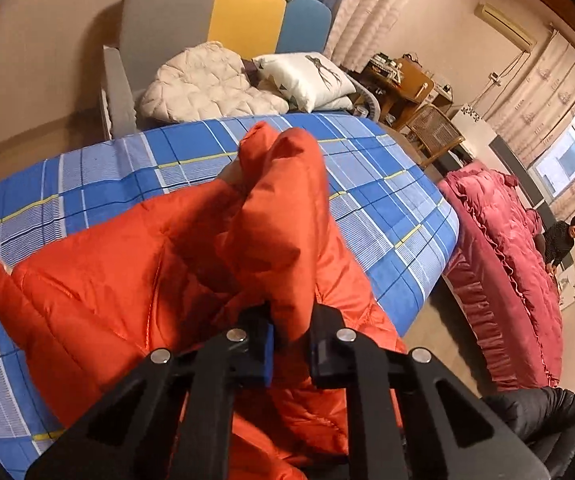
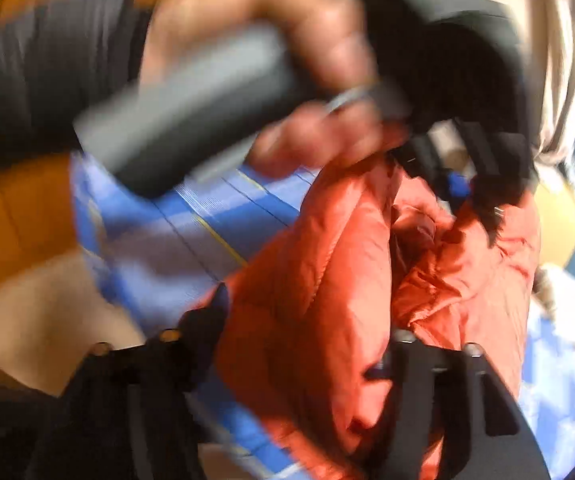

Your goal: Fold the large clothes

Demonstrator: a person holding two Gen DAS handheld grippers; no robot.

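Note:
An orange quilted jacket lies bunched on a bed with a blue checked sheet. My left gripper is shut on a raised fold of it, and the fabric stands up between the two black fingers. The right wrist view is blurred. There my right gripper is open, its fingers wide apart with the bulk of the jacket lying between them over the sheet. Higher in that view a hand holds the left gripper, which pinches the jacket's upper edge.
Behind the bed, a grey, yellow and blue sofa holds a white quilted coat and a pillow. At the right are a pink bed cover, a wicker chair and a seated person.

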